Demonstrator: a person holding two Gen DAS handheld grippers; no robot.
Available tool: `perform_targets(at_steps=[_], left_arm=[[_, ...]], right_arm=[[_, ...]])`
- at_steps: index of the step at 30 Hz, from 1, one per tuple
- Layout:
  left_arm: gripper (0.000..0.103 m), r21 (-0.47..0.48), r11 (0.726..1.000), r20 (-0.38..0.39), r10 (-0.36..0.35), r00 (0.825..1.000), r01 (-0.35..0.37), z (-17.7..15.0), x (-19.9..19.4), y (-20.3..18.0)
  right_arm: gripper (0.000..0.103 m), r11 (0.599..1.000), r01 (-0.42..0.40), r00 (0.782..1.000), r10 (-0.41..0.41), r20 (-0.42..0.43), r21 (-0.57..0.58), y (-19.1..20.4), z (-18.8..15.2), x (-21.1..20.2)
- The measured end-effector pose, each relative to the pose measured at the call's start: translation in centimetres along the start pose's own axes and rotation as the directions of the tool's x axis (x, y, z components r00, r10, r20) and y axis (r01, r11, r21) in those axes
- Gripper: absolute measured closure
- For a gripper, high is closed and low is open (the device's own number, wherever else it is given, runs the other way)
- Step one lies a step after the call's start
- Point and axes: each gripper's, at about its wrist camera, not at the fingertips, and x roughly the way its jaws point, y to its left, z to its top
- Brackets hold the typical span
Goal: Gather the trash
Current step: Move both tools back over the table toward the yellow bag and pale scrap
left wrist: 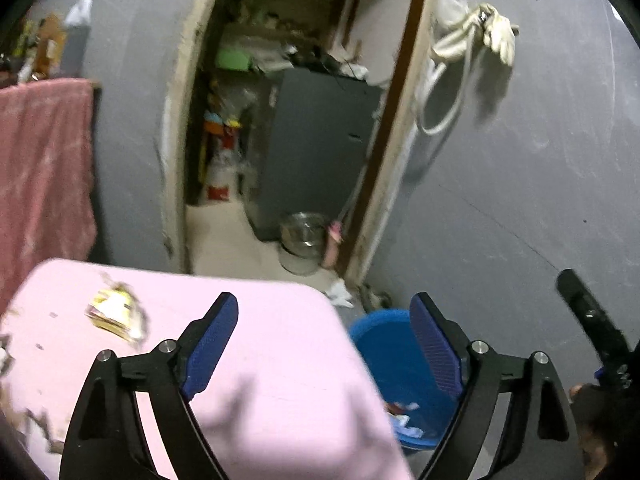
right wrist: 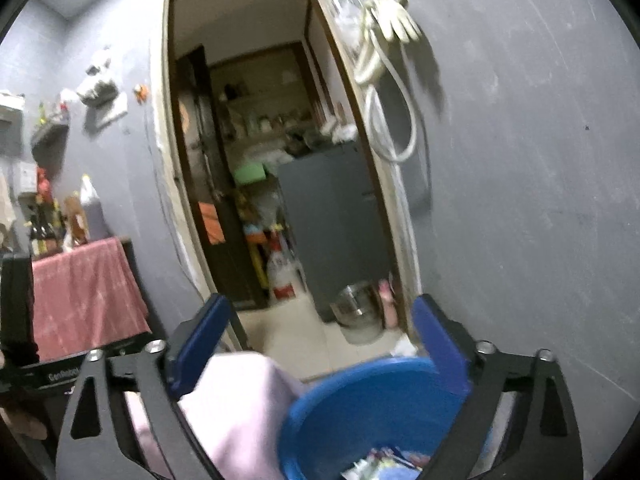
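**A:** Judging by the blue bucket (right wrist: pixel 360 412), part of the job is done. Wrappers (right wrist: pixel 384 462) already lie at its bottom, red, white and blue, crumpled.

**B:** And what's left?

**A:** At least one yellow wrapper (left wrist: pixel 114 316) on the pink table (left wrist: pixel 260 360), flat and crinkled, towards the far left part of the top. Brown scraps (left wrist: pixel 36 420) are scattered along the left edge too, though blur makes it hard to say what they are.

**B:** Where's the bucket relative to the table?

**A:** On the floor just beside the table's right edge, below the tabletop.

**B:** Are the grippers carrying anything?

**A:** No. The left gripper (left wrist: pixel 324 344) is spread wide with nothing between its blue pads, hanging over the table's right edge. The right gripper (right wrist: pixel 320 344) is released as well, empty, above the bucket's rim.

**B:** So roughly midway?

**A:** My guess, yes: some trash is binned, the yellow wrapper and scraps remain.
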Motion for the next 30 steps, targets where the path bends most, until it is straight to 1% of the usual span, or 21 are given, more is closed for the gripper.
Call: perform_targets(at_steps=[1,3,5,9,14,17,20,23,27,29,30], left_arm=[[0.008,-0.001,1.0,0.018,0.016,1.0,-0.016,0.3,-0.6,0.7],[0.004,-0.017,0.999,0.064,0.048,0.997,-0.047,0.6,-1.9,2.3],[0.004,-0.033,0.997,0.088,0.067,0.994,-0.064,1.2,-2.8,4.2],[0.004,-0.044,0.991,0.105,0.13,0.986,-0.126,1.7,-4.2,7.3],[0.004,-0.066,0.978,0.103,0.203,0.974,-0.197,1.3,-5.1,11.2],[0.004,-0.072,0.974,0.075,0.221,0.972,-0.215,0.7,-5.0,13.3],[0.004,-0.089,0.973,0.017,0.213,0.977,-0.211,0.1,-4.4,15.6],[0.004,-0.101,0.971,-0.047,0.212,0.976,-0.215,-0.7,-3.4,16.7],[0.004,-0.125,0.97,-0.119,0.196,0.973,-0.211,-1.6,-2.1,18.4],[0.004,-0.126,0.97,-0.15,0.188,0.971,-0.208,-2.0,-1.4,18.8],[0.004,-0.122,0.971,-0.169,0.185,0.968,-0.207,-2.1,-0.9,19.0]], right_arm=[[0.0,1.0,-0.007,1.0,0.007,0.017,0.0,0.5,0.2,-0.1],[0.0,0.999,-0.032,0.999,0.033,0.041,-0.007,1.7,0.5,0.1],[0.0,0.998,-0.058,0.997,0.059,0.048,-0.017,3.0,0.6,0.6],[0.0,0.995,-0.092,0.995,0.093,0.04,-0.031,5.2,0.7,1.9],[0.0,0.99,-0.124,0.992,0.124,0.001,-0.073,8.0,0.5,3.3],[0.0,0.984,-0.151,0.988,0.147,-0.049,-0.095,9.3,0.1,4.4],[0.0,0.978,-0.168,0.982,0.155,-0.111,-0.123,10.5,-0.7,5.3],[0.0,0.97,-0.189,0.971,0.161,-0.176,-0.156,11.6,-1.7,6.4],[0.0,0.956,-0.214,0.95,0.156,-0.27,-0.202,13.0,-3.1,8.0],[0.0,0.951,-0.229,0.936,0.156,-0.315,-0.21,13.4,-3.8,8.7],[0.0,0.949,-0.234,0.925,0.149,-0.35,-0.214,13.7,-4.2,9.4]])
